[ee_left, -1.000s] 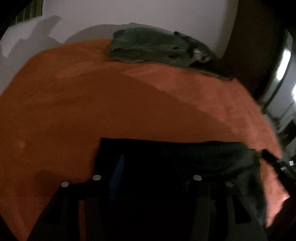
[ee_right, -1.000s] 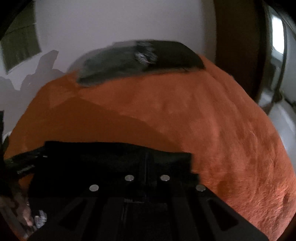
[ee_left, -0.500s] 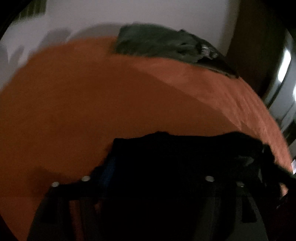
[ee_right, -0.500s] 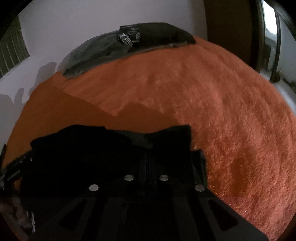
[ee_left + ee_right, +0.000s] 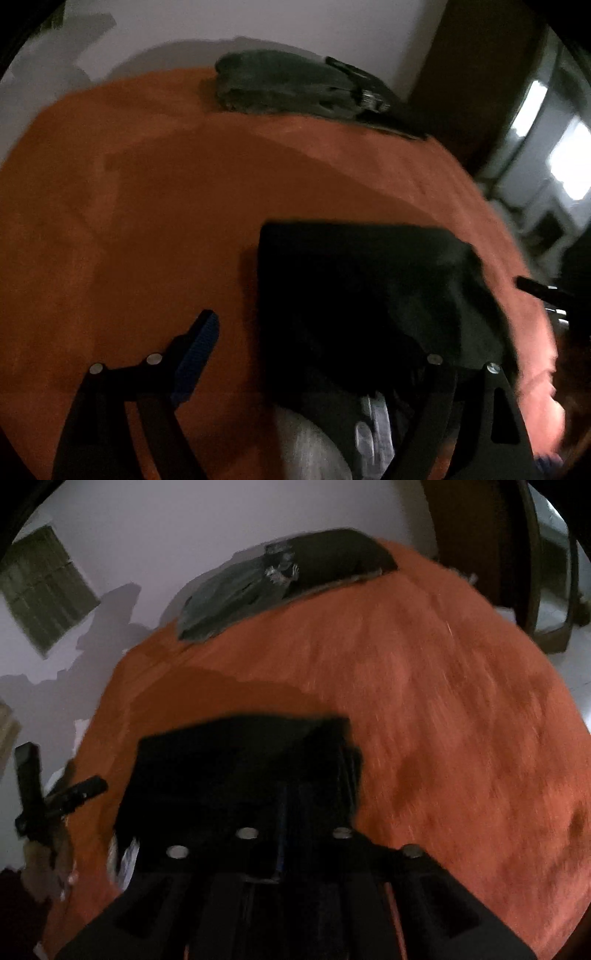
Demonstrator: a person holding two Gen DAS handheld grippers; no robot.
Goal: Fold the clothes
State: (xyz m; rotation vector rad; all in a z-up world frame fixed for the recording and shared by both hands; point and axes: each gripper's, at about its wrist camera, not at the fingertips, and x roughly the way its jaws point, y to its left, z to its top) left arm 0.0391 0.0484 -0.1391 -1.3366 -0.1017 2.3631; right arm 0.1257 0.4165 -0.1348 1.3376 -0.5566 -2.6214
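Black garment (image 5: 236,771) hides right jaws' just-widening gap, grip unclear; left jaws released.

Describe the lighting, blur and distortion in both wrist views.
Left wrist view: dim, motion-blurred, black garment nearly featureless; bright blown-out doorway at right. Right wrist view: brighter, streaky blur on the orange blanket, a shadow band across it; fisheye bends the bed into a dome in both.

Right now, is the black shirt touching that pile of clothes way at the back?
Apart. In the right wrist view, bare orange blanket lies between the black garment near the gripper and the dark folded pile at the far edge.
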